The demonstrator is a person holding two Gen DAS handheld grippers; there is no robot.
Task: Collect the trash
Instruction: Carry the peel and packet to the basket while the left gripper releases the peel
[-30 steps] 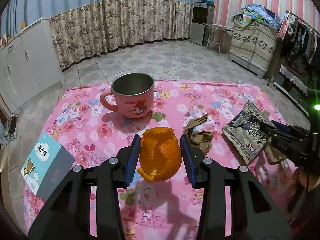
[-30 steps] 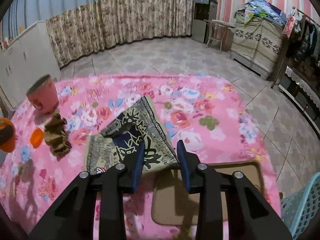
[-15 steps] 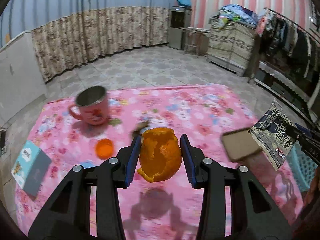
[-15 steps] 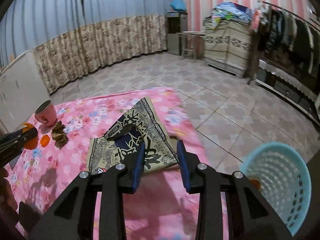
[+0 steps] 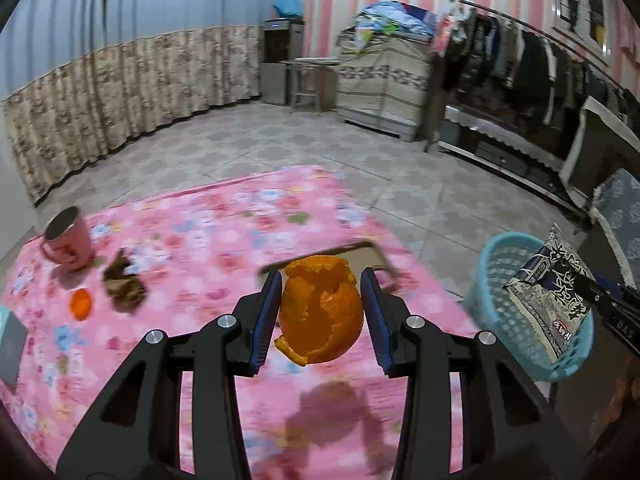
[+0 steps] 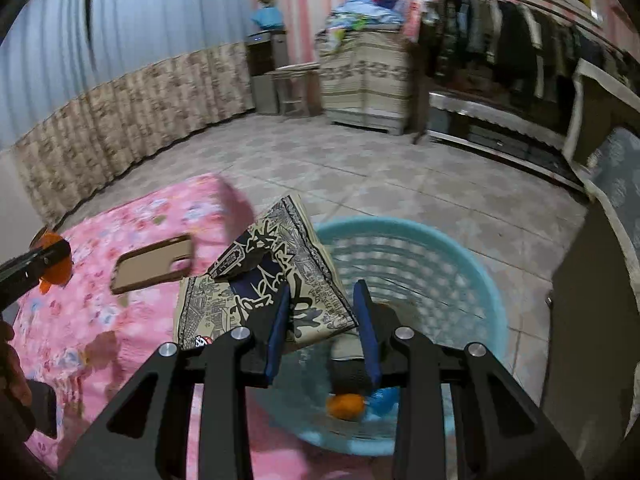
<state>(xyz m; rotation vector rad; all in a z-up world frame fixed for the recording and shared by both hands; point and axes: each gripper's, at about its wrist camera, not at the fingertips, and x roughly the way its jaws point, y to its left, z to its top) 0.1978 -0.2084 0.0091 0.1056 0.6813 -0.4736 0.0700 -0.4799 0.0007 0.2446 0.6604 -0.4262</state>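
Hollow orange peel (image 5: 322,312) is clamped between the left gripper (image 5: 320,316) jaws, held above the pink floral tablecloth (image 5: 224,240); printed snack wrapper (image 6: 276,280) is pinched in the right gripper (image 6: 322,328), hung over the near-left rim of the blue basket (image 6: 472,264). An orange scrap (image 6: 346,406) is seen inside the basket; pink mug (image 5: 66,238), brown crumpled scrap (image 5: 122,286) and small peel piece (image 5: 80,303) are left on the far-left cloth
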